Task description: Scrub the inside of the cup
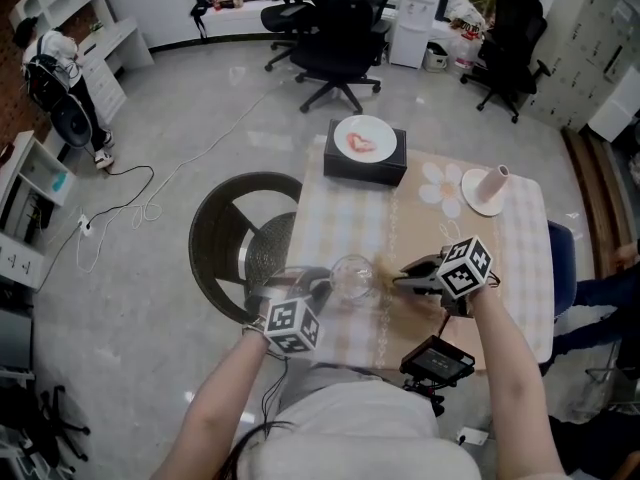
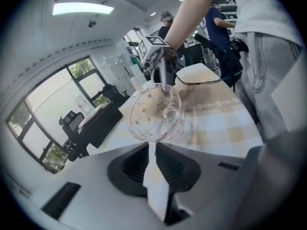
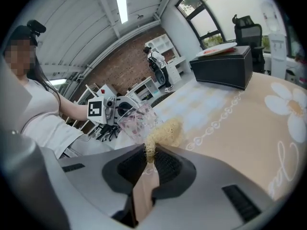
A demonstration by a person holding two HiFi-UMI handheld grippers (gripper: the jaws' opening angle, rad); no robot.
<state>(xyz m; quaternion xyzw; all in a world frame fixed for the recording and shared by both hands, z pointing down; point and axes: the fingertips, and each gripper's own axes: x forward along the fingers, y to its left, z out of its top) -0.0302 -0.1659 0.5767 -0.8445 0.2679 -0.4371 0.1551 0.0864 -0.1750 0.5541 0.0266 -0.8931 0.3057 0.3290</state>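
Note:
A clear glass cup [image 1: 352,276] with small dots lies tilted over the checked tablecloth, its mouth towards the right. My left gripper [image 1: 322,282] is shut on its rim [image 2: 152,139]. My right gripper [image 1: 400,280] is shut on a tan loofah scrubber [image 1: 383,276]. In the right gripper view the scrubber [image 3: 164,131] sits at the mouth of the cup [image 3: 135,120], with the left gripper's marker cube [image 3: 95,109] behind it. Seen through the glass [image 2: 154,111], the scrubber shows as a brownish patch. I cannot tell how far inside it reaches.
A black box [image 1: 365,160] carrying a white plate stands at the table's far edge. A saucer with a pale pink cup [image 1: 490,188] sits at the far right. A round dark wicker seat [image 1: 235,236] is left of the table. A small black device [image 1: 438,360] hangs at the near edge.

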